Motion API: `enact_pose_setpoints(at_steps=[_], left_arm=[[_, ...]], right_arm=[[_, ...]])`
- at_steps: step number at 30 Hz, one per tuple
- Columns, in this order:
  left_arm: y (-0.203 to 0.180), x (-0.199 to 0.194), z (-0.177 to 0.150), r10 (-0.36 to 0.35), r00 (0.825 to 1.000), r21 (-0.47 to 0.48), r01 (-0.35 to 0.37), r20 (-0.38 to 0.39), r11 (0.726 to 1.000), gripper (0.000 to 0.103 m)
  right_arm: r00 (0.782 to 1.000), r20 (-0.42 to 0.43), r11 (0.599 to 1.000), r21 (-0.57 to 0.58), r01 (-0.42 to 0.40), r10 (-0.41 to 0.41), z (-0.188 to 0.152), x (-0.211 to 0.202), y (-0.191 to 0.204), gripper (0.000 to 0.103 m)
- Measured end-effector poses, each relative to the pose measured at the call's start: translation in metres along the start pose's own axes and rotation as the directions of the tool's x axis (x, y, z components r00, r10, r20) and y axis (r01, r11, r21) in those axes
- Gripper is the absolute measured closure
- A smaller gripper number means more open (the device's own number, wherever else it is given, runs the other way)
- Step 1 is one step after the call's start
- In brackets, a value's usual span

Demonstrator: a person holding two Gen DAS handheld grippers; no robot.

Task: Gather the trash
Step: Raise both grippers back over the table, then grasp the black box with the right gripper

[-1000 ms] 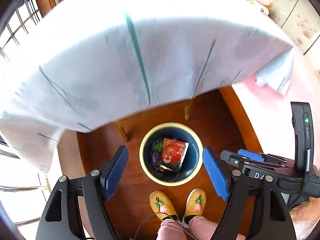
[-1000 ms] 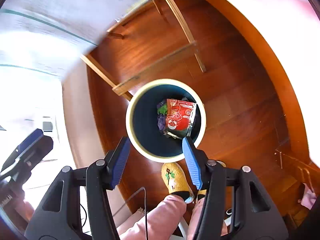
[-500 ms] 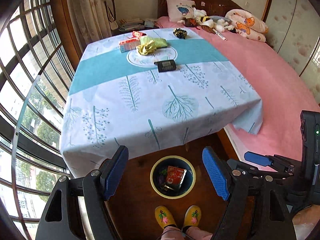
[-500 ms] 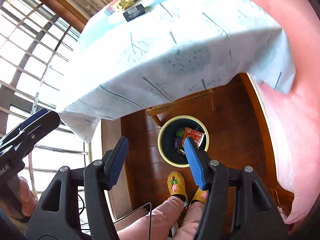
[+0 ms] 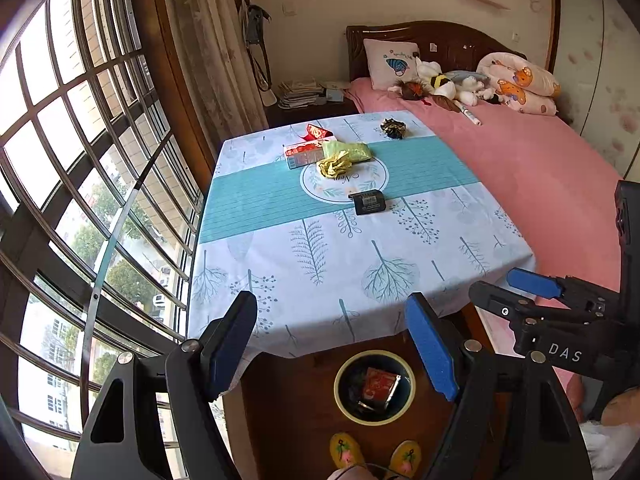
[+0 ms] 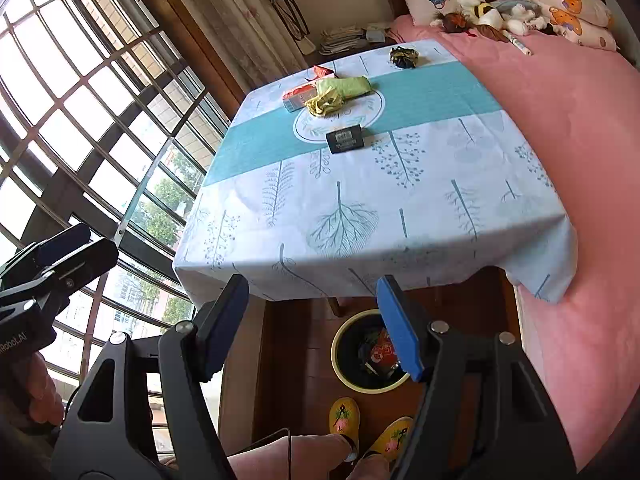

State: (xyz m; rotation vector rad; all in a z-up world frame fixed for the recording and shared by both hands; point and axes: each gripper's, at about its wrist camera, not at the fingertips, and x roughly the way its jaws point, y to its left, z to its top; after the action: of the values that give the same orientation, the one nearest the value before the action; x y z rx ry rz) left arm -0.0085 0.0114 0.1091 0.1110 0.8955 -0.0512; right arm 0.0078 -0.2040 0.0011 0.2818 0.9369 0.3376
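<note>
Stock as I read it from both wrist views. My left tool (image 5: 332, 344): jaws wide apart, nothing between them, held above the near edge of the table (image 5: 360, 264). My right tool (image 6: 312, 328): jaws likewise wide apart and empty, also over the near edge; it shows at the right of the left view (image 5: 536, 300), and the left one shows at the left of the right view (image 6: 56, 264). Table: covered by a white cloth with tree prints and a teal band across it. On the table, far half: a black packet (image 5: 369, 202) at the near rim of the round emblem; a crumpled yellow wrapper (image 5: 334, 164) touching a green bag (image 5: 352, 151); a red-and-white box (image 5: 304, 154) just left of those; a red wrapper (image 5: 316, 132) behind the box; a dark crumpled wrapper (image 5: 393, 127) apart toward the far right corner. Bin (image 5: 374, 386): round, cream rim, dark inside, on the wood floor below the near table edge; it holds a red packet (image 5: 380, 388) and other dark scraps I cannot make out. Yellow slippers (image 6: 370, 424) stand just before the bin. Bed (image 5: 540, 168): pink cover, right of the table, with pillow and soft toys at the headboard. Window (image 5: 80, 160): barred, along the left.
</note>
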Motion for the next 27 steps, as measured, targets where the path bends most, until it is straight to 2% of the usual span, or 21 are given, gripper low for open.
enact_pose_setpoints(at_steps=[3,10,14,20,27], left_arm=[[0.006,0.006,0.012,0.003,1.0,-0.016,-0.003,-0.011,1.0,0.025],[0.029,0.054,0.055,0.022,0.999,-0.027,-0.022,-0.026,0.999,0.025],[0.041,0.101,0.095,-0.007,0.999,0.031,0.009,-0.046,0.999,0.025],[0.053,0.188,0.157,-0.073,0.991,0.14,0.088,-0.114,0.986,0.025],[0.061,0.301,0.21,-0.141,0.966,0.242,0.192,-0.215,0.951,0.025]], right_arm=[[1.0,0.025,0.999,-0.032,-0.006,0.007,0.02,-0.002,0.007,0.038],[0.999,0.053,0.998,-0.068,0.01,-0.006,0.068,0.019,0.018,0.036],[0.998,0.055,0.995,-0.085,0.045,-0.04,0.096,0.048,0.021,0.036],[0.992,0.036,0.99,-0.07,0.123,-0.121,0.146,0.118,0.014,0.032],[0.975,-0.049,0.976,-0.032,0.213,-0.215,0.193,0.23,-0.001,0.031]])
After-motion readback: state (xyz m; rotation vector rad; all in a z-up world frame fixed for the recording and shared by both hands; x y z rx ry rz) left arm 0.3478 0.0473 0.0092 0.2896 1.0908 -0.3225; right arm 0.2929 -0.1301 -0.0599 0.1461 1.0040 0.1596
